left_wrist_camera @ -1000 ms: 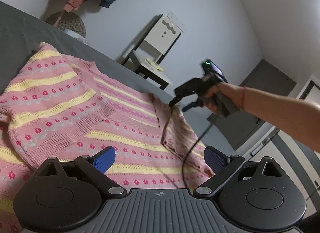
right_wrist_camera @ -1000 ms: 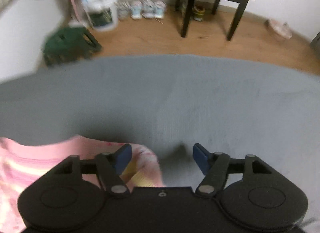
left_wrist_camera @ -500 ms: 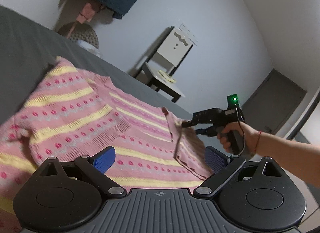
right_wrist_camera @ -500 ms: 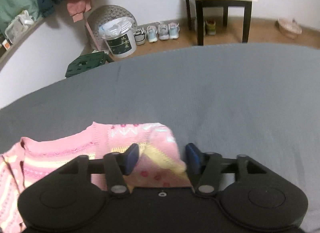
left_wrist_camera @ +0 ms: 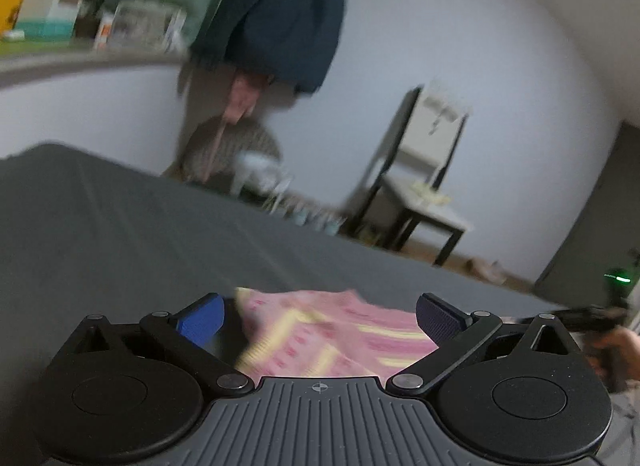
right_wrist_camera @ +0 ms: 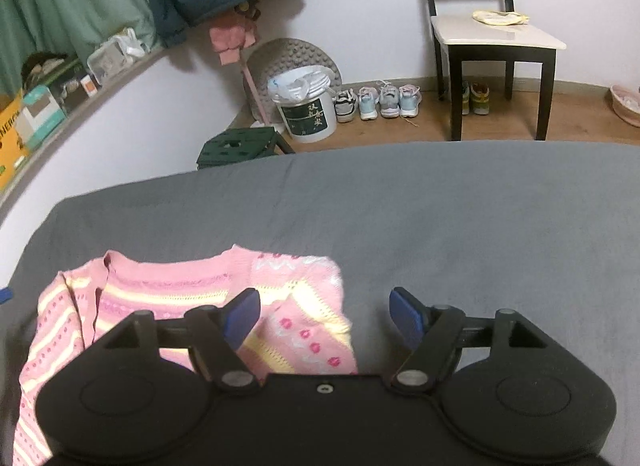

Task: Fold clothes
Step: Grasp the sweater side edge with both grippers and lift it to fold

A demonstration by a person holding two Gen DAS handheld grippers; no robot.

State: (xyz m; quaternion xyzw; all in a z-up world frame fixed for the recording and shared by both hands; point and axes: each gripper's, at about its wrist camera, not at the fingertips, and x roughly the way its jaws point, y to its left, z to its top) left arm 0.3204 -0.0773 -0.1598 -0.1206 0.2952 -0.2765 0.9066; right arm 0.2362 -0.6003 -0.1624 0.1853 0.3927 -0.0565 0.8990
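Note:
A pink knitted sweater [right_wrist_camera: 172,286] with yellow stripes lies on the grey bed sheet [right_wrist_camera: 440,205]. Its right corner is folded over and lies below my right gripper [right_wrist_camera: 324,314]. That gripper's jaws are opening, and the blue pads stand clear of the fabric. In the blurred left wrist view, the sweater's edge [left_wrist_camera: 304,342] lies under my left gripper [left_wrist_camera: 320,318]. Its jaws are opening wide with nothing pinched between them. At that view's right edge, a hand [left_wrist_camera: 616,350] holds the right gripper [left_wrist_camera: 580,314] low over the bed.
Past the bed's far edge are a dark-framed chair [right_wrist_camera: 496,33], a white bucket [right_wrist_camera: 306,109], a row of shoes [right_wrist_camera: 376,101] and a green stool [right_wrist_camera: 240,145]. Dark and green garments hang on the wall above a cluttered shelf [right_wrist_camera: 48,105].
My right gripper narrowed around the sweater's corner, then widened, leaving the corner folded on the garment. My left gripper swung up and across, so only the sweater's edge now shows.

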